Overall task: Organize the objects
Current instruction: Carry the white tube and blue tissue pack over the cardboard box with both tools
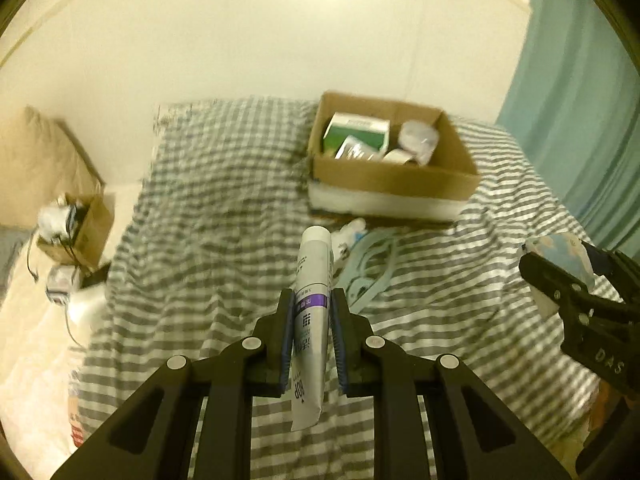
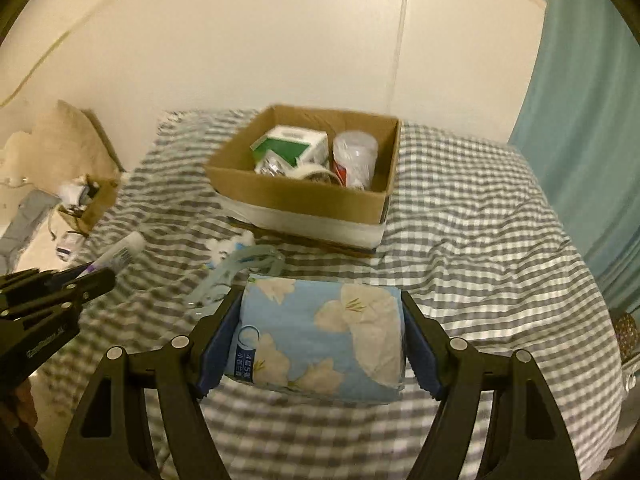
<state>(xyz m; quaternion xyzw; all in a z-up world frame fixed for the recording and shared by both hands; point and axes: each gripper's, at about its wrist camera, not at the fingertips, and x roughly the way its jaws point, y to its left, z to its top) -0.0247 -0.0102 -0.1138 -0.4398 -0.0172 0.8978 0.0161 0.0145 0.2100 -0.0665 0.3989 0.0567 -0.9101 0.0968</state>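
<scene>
My left gripper (image 1: 311, 300) is shut on a white and purple tube (image 1: 313, 280), held above the checked bed; the tube also shows in the right wrist view (image 2: 120, 254). My right gripper (image 2: 320, 300) is shut on a blue floral tissue pack (image 2: 320, 336), also held above the bed; it also shows at the right edge of the left wrist view (image 1: 560, 256). A cardboard box (image 1: 392, 182) (image 2: 296, 200) sits further back on the bed. It holds a green and white carton (image 2: 292, 146), a clear jar (image 2: 354, 156) and a tape roll (image 2: 316, 172).
A light blue strap (image 1: 368, 268) and a small white item (image 1: 348, 236) lie on the bed in front of the box. A smaller open box (image 1: 80, 228) with cables stands left of the bed. A teal curtain (image 1: 580, 100) hangs at the right.
</scene>
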